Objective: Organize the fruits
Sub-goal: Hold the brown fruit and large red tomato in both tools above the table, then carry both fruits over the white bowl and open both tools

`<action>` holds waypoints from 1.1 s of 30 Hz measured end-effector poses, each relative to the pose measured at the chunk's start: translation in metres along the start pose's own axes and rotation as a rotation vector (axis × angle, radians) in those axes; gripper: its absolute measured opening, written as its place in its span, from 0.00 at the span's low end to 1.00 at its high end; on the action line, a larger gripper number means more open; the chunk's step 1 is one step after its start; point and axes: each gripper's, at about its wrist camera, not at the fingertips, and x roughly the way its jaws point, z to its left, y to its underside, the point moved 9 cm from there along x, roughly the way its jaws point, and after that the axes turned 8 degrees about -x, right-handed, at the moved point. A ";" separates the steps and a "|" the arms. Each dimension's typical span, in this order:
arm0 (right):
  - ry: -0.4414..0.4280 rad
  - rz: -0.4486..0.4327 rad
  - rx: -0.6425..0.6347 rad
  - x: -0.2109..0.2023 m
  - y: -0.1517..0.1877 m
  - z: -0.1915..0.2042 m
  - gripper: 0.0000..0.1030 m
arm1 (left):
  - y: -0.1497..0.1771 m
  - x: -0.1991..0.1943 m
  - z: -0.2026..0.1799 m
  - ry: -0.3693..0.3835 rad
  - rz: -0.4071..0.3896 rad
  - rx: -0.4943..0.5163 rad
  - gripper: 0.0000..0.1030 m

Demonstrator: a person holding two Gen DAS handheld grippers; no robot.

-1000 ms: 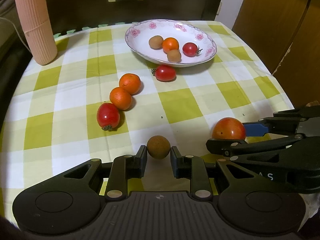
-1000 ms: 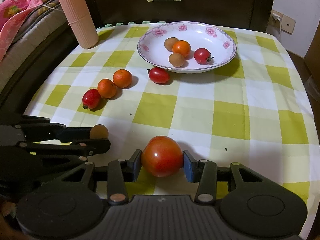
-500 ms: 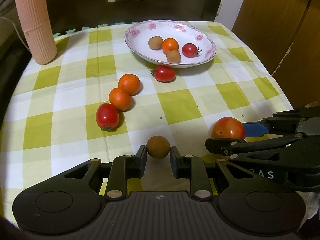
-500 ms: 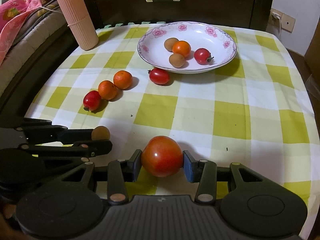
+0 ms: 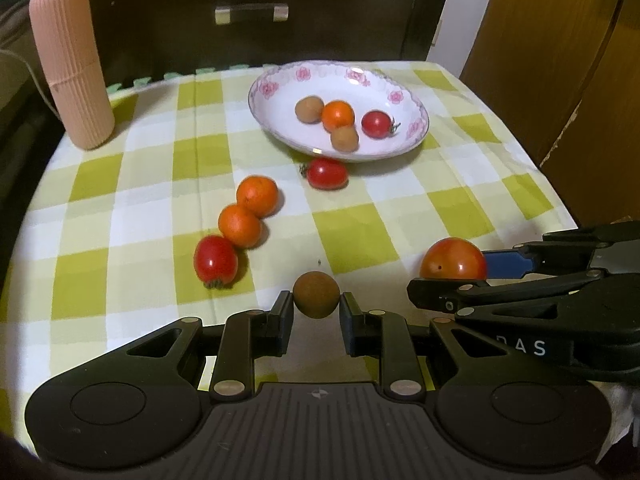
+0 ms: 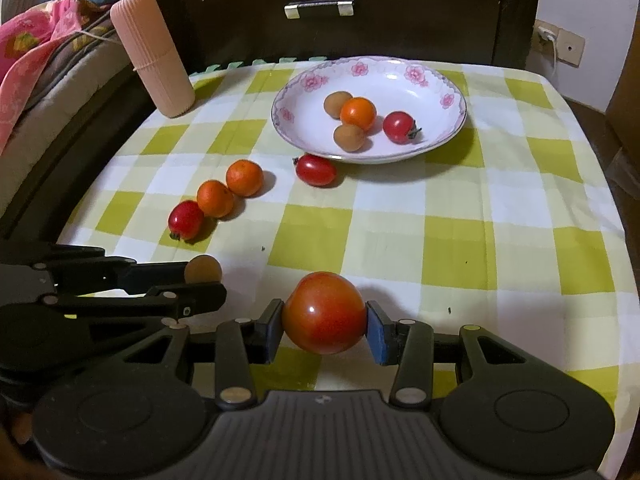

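My left gripper [image 5: 316,308] is shut on a small brown round fruit [image 5: 316,294], held near the table's front; it shows at the left of the right wrist view [image 6: 203,269]. My right gripper [image 6: 324,326] is shut on a large red tomato [image 6: 324,318], also seen in the left wrist view [image 5: 454,258]. A white floral plate [image 5: 280,120] at the back holds two brown fruits, an orange and a small red tomato. On the checked cloth lie two oranges [image 5: 248,210], a red tomato [image 5: 215,262] and another red tomato [image 5: 327,173] beside the plate.
A pink ribbed cylinder [image 5: 70,60] stands at the back left corner. A dark drawer front [image 5: 252,14] rises behind the table. A wooden cabinet [image 5: 560,60] is to the right. Bedding [image 6: 36,52] lies left of the table.
Both grippers have risen slightly and drawn back with their fruits still held. The fruits on the cloth and plate have not moved.
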 end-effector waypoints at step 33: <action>0.018 -0.146 0.106 0.024 -0.101 -0.063 0.40 | -0.110 0.046 -0.010 -0.012 -0.102 0.010 0.29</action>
